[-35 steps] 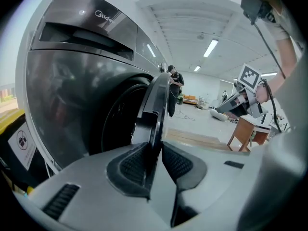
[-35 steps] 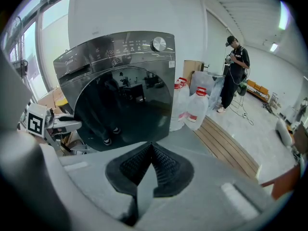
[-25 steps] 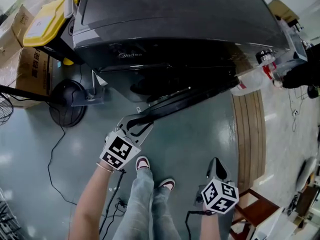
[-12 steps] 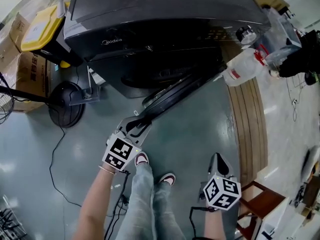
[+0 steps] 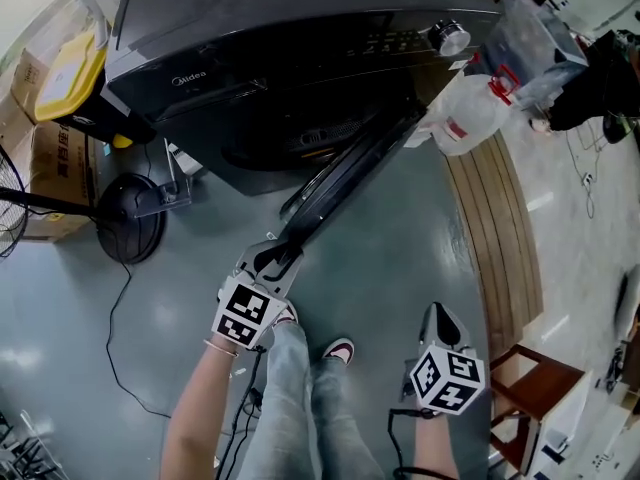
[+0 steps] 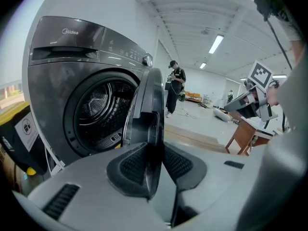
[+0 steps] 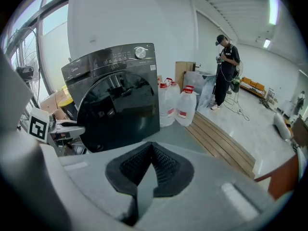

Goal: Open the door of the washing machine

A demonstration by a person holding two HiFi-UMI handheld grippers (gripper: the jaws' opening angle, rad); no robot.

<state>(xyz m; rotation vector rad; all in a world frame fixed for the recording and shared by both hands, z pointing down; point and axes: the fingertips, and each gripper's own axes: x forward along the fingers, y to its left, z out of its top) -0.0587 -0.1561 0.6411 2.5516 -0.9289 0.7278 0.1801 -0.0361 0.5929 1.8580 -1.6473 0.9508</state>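
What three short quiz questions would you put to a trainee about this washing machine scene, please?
1. True or false: the door of the washing machine is fully closed.
2. Pick one: what are the jaws of the left gripper clamped on? A. the door's edge. B. a towel. C. nothing.
3. Fill in: the right gripper has its jaws ___, with nothing between them.

Key: 1 false, since the door stands partly open and the drum shows; 2 A; 3 together.
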